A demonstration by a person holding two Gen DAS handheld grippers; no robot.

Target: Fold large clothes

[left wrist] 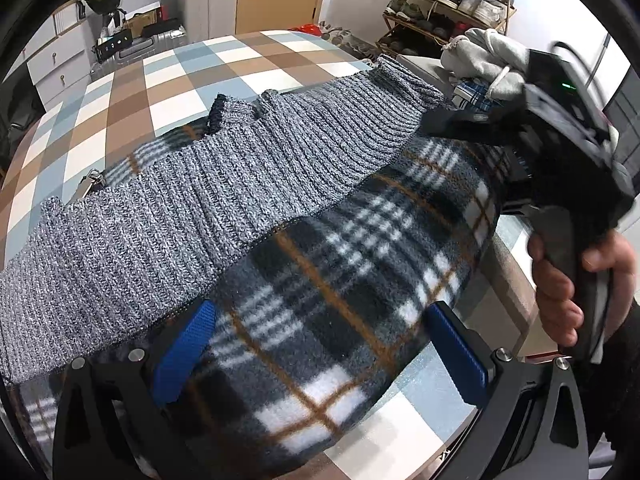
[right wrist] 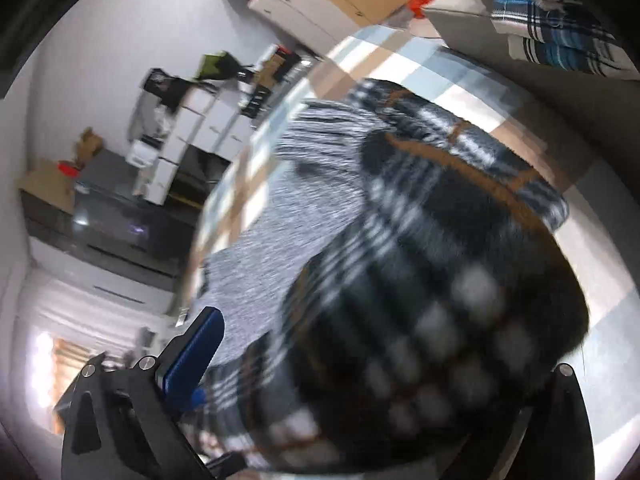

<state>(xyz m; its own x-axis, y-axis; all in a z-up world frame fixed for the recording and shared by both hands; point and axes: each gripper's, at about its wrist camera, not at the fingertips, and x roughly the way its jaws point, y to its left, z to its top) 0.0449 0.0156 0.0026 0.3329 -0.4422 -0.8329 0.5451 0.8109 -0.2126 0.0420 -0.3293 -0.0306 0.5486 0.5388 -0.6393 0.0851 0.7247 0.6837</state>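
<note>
Left wrist view: our left claw is gaping wide over a plaid fleece garment lying on the checked table, grey knit sleeve across it. Our right claw is blurred; we cannot tell its state.

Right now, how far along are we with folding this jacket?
Partly done. The grey knit jacket lies on the checked table with its plaid fleece lining turned over on top, so one fold looks made. The left gripper is open above the lining. The right gripper's view is blurred, its grip unclear. Further folds and stacking with the folded clothes look left.
</note>
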